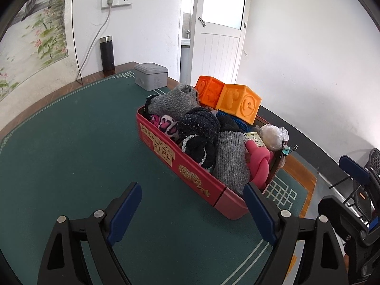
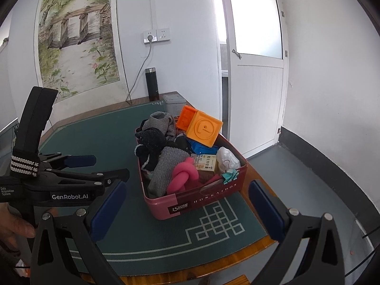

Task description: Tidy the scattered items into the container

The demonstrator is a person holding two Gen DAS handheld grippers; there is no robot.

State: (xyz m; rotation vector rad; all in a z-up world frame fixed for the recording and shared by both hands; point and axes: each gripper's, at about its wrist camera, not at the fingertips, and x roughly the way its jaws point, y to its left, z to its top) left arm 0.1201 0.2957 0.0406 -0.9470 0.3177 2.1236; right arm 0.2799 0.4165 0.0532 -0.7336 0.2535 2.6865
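On green mat [image 2: 99, 140], red tin [image 2: 209, 197], socks [image 2: 166, 168], orange blocks [image 2: 204, 130]

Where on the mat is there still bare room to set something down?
The green mat is bare from the red tin over to the thermos and grey box. The tin itself is heaped full, orange blocks riding above its rim.

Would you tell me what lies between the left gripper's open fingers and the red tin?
Only bare green table mat lies between the left gripper and the red tin; the left wrist view shows this.
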